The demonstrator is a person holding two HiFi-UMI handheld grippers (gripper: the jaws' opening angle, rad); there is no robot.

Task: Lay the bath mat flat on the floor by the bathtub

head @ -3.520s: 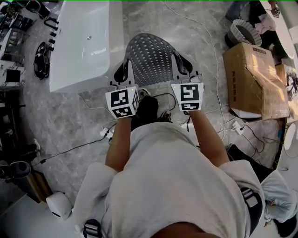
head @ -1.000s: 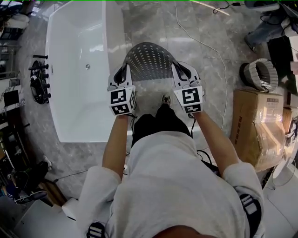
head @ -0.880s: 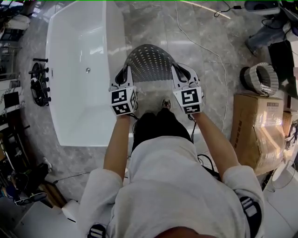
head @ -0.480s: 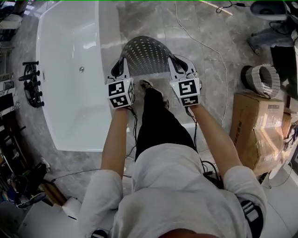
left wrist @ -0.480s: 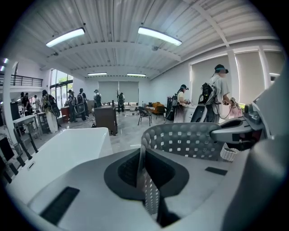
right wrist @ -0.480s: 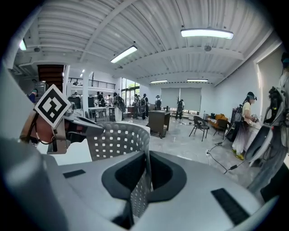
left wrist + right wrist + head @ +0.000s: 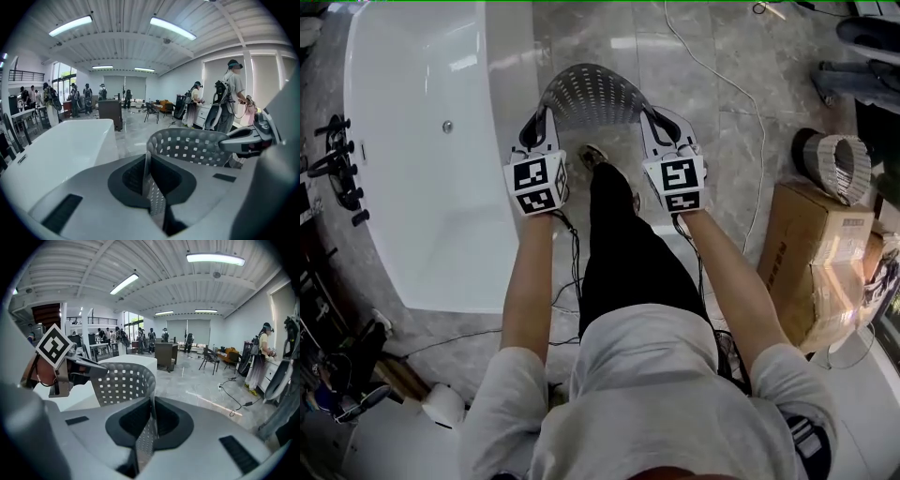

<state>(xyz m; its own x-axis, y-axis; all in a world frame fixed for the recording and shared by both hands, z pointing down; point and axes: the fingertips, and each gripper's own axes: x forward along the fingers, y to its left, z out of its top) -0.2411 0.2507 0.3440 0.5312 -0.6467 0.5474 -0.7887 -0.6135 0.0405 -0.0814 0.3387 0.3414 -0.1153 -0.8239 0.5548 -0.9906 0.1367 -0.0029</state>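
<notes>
My left gripper (image 7: 540, 120) has its fingers closed tight on one side edge of the bath mat (image 7: 592, 94), a grey sheet full of small holes. The thin edge runs straight down between my pads. My right gripper (image 7: 654, 120) pinches the opposite edge the same way. The mat bows in an arch between the two, held over the grey marble floor (image 7: 703, 66) just beside the white bathtub (image 7: 431, 169), and it is not yet lying flat.
</notes>
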